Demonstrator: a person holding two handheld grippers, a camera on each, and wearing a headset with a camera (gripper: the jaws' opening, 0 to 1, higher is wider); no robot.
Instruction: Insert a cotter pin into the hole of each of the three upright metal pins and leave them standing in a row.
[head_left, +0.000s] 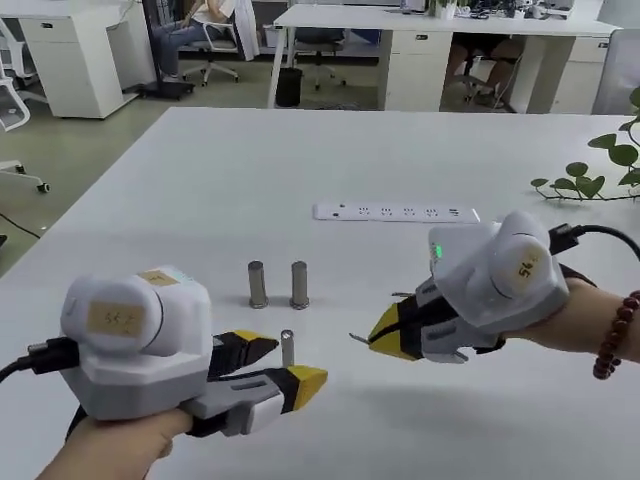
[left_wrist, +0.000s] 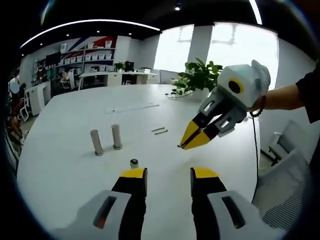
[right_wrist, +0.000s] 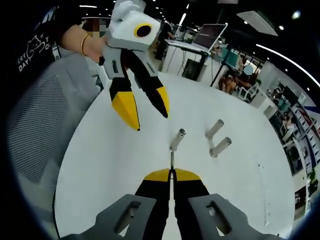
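We see the left gripper (left_wrist: 167, 175) with its jaws apart and nothing between them; the nearest metal pin (left_wrist: 134, 163) stands upright just ahead of its left jaw. The right gripper (right_wrist: 171, 174) has its jaws clamped on a cotter pin (right_wrist: 171, 159), whose tip points towards that pin, still apart from it. A second metal pin (head_left: 257, 284) and a third metal pin (head_left: 299, 284) stand side by side beyond on the white table (head_left: 200, 200); two spare cotter pins (left_wrist: 160, 131) lie flat further off.
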